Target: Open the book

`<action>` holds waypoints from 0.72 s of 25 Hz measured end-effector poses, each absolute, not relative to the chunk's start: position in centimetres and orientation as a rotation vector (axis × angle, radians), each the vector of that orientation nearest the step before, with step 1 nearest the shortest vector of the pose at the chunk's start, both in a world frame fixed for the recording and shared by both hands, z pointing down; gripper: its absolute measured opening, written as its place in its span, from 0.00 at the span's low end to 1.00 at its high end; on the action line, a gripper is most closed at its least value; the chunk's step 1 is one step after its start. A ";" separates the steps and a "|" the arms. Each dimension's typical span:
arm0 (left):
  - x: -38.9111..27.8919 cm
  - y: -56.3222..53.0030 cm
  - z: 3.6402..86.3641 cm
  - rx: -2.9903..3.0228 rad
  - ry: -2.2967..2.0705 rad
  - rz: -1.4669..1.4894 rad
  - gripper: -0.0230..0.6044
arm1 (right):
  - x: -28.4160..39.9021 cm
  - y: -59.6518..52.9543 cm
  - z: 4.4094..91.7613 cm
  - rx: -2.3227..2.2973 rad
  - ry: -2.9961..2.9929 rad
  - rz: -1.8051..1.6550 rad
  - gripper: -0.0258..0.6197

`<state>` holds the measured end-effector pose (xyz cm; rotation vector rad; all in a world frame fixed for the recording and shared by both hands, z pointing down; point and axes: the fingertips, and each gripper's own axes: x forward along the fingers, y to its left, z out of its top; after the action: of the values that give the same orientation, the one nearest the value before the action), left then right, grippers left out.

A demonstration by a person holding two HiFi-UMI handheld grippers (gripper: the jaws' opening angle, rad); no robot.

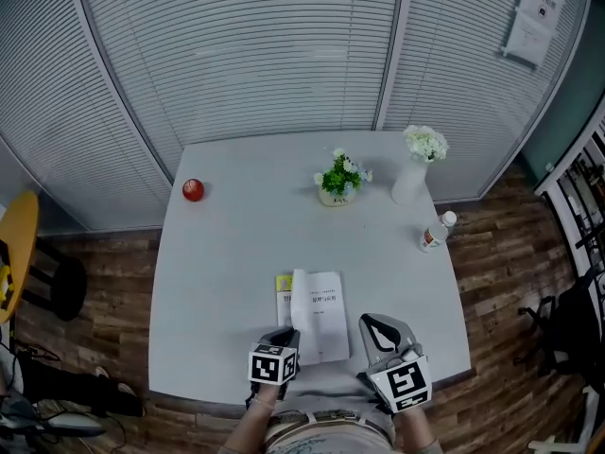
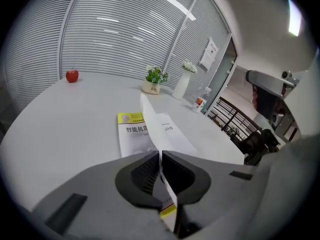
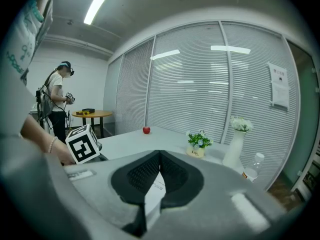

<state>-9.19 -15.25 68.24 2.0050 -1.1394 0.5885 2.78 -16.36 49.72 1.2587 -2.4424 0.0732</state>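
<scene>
One overhead, two low across table [image 1: 208,291]

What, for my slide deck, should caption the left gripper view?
Left tool shut on a raised page of the book.

The left half of the table [image 1: 213,282] is lying bare, with only an apple [image 1: 193,190] sitting near its far left corner. Along the far edge a potted plant [image 1: 339,180] and a vase of white flowers [image 1: 414,173] are standing near each other, leaving a narrow gap between them. A bottle [image 1: 435,233] is guarding the right edge. The book [image 1: 317,327] is taking up the near middle, one page standing raised in the left gripper [image 1: 289,335], and bare table is showing between book and bottle.
</scene>
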 end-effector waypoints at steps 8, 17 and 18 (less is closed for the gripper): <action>-11.5 -14.8 68.7 1.961 -1.177 0.578 0.06 | 2.0 -16.3 49.6 1.236 -2.442 0.074 0.04; -13.0 -14.7 69.8 1.922 -1.208 0.585 0.06 | 2.0 -16.3 50.3 1.234 -2.449 0.068 0.04; -13.1 -14.7 69.9 1.920 -1.208 0.586 0.06 | 2.0 -16.3 50.3 1.236 -2.448 0.068 0.04</action>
<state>-13.14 -14.69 69.90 1.9195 -1.2084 0.5858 2.05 -16.29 50.33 1.2361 -2.4478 0.0682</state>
